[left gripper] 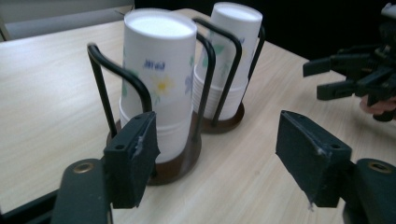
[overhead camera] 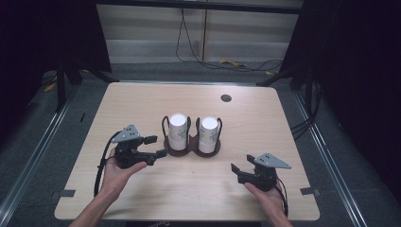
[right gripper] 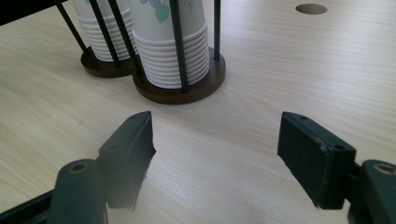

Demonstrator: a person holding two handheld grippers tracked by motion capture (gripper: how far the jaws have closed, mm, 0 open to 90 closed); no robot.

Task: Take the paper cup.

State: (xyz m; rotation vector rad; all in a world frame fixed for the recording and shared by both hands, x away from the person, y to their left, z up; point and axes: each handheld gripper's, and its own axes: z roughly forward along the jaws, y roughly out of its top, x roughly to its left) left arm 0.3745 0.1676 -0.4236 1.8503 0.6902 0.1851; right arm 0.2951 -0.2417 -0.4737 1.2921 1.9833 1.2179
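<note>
Tabletop (overhead camera: 142, 99), light wood grain, with a small round hole (overhead camera: 226, 98) near the far edge. Cup holder (overhead camera: 191, 147) sits mid-tabletop: dark brown double base with black wire loops rising around each of two paper cup stacks. Left cup stack (overhead camera: 178, 131) and right cup stack (overhead camera: 208, 134) both stand upright in their own rings, white with a flower print, cups nested upside down.

Left claw (overhead camera: 156, 146) is held in the person's left hand (overhead camera: 118, 172), just beside the holder's left side, jaws pointing toward it. In the left gripper view the jaws stand apart with nothing between the pads; the left cup stack (left gripper: 159, 79) is just ahead of the left jaw, not gripped. Whether that jaw touches the base, cannot tell.

Right claw (overhead camera: 240, 173) is held in the right hand (overhead camera: 269, 198), near the front right of the tabletop, well apart from the holder, jaws aimed left. In the right gripper view its jaws are apart over bare wood, clamped on nothing, with the holder base (right gripper: 187, 88) farther off.

Black cables (overhead camera: 189, 42) trail on the floor beyond the tabletop.
</note>
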